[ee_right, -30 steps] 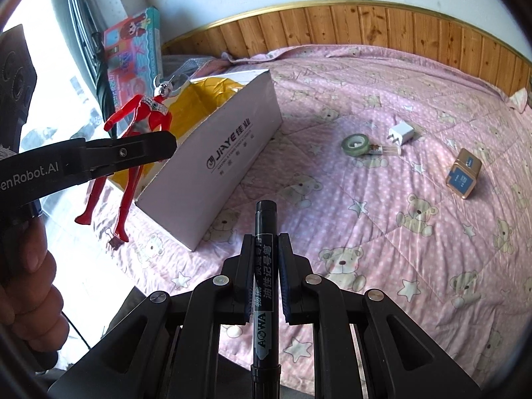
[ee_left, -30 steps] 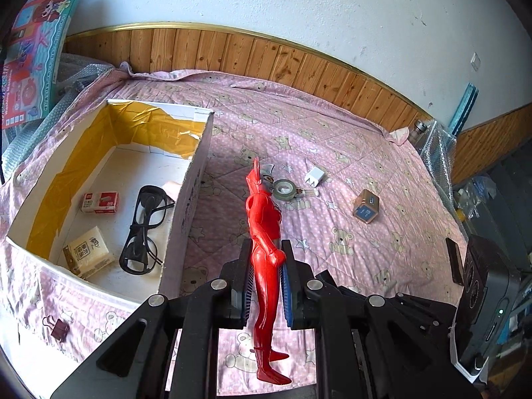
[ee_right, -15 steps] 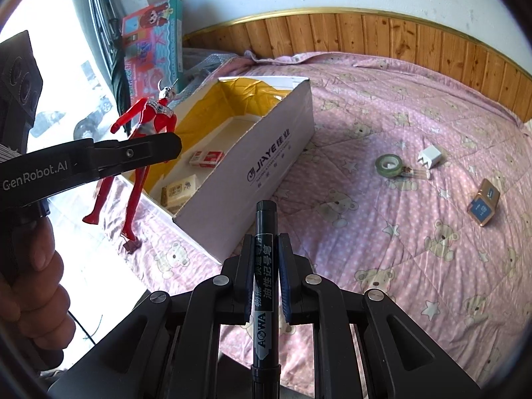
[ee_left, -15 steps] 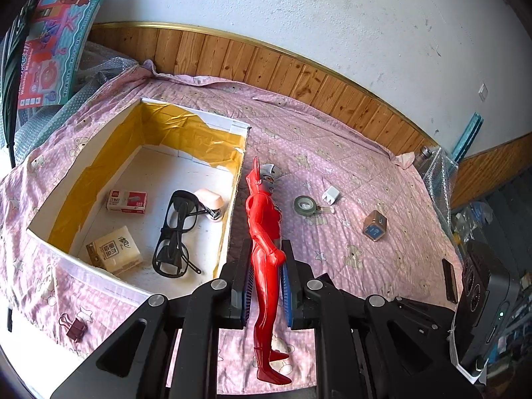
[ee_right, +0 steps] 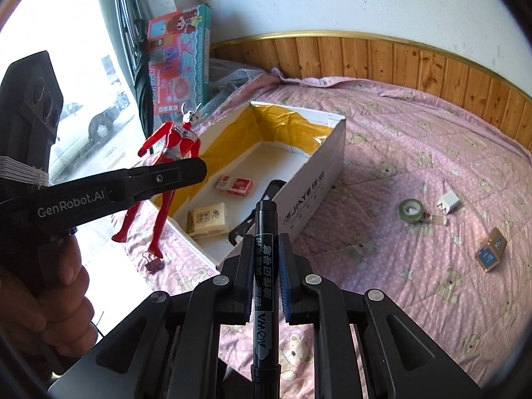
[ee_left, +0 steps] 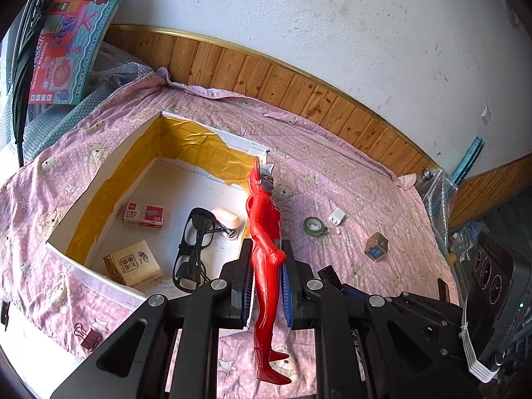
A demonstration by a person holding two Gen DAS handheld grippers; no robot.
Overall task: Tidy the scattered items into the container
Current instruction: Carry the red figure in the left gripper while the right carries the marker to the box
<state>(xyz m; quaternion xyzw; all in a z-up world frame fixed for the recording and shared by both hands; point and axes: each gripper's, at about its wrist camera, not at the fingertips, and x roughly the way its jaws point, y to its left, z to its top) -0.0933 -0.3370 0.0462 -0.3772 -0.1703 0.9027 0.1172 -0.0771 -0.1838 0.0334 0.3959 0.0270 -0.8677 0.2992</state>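
Bedspread (ee_left: 349, 179) open beyond box (ee_left: 83, 271) rim

A glossy red plastic figure (ee_left: 264, 232) is seen above a white cardboard box (ee_left: 83, 274) lined with shiny yellow tape. The bed is covered by soft quilted pink cloth (ee_left: 349, 183), backed by varnished wood panelling (ee_left: 299, 89) and rough white plaster.

Bright daylight fills both fisheye views. In the right wrist view, the window (ee_right: 83, 83) at upper left is blown out to white glare. Straight lines bow toward dark, vignetted corners. Focus is sharp throughout; shadows are soft.
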